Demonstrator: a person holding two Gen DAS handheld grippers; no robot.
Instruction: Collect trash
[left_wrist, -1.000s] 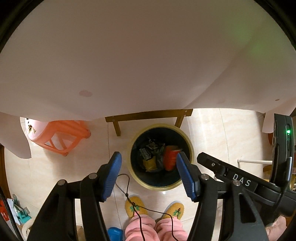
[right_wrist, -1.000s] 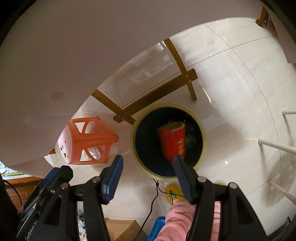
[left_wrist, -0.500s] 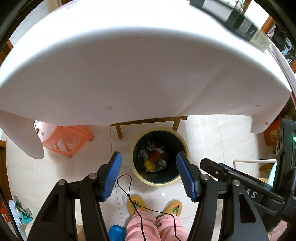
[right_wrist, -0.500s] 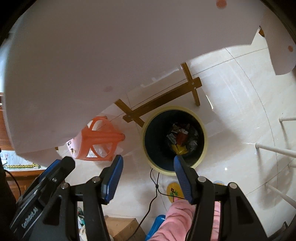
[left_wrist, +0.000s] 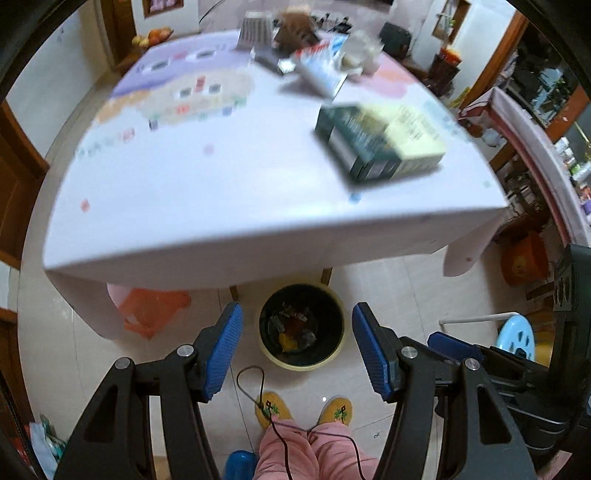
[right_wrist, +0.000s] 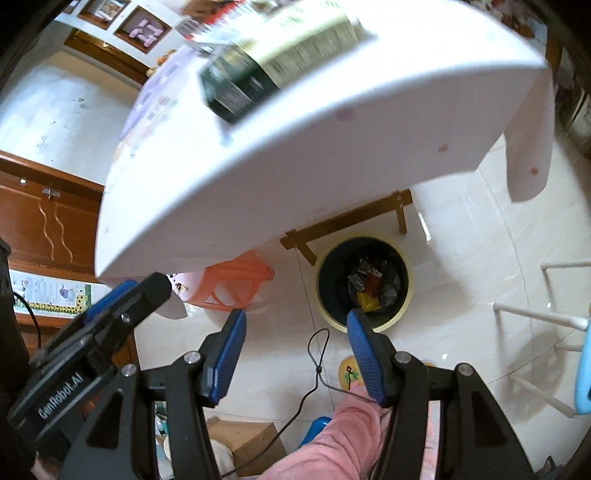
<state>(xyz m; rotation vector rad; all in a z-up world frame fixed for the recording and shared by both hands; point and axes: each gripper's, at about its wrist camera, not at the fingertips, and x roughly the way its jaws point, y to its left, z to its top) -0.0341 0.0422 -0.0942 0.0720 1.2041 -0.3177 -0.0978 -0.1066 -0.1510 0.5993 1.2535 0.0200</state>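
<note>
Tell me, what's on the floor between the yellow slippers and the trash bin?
Mostly bare tile between the slippers and the trash bin; only a thin black cord loops there, in the left wrist view.

You had two hand-held grippers, left (left_wrist: 297, 350) and right (right_wrist: 295, 354), both empty. One trash bin (left_wrist: 334, 354) stood on the floor, with one orange stool (left_wrist: 151, 308) beside it. One dark box (left_wrist: 380, 142) lay near the surface's (left_wrist: 184, 192) right edge. You wore two yellow slippers (left_wrist: 271, 404).
</note>
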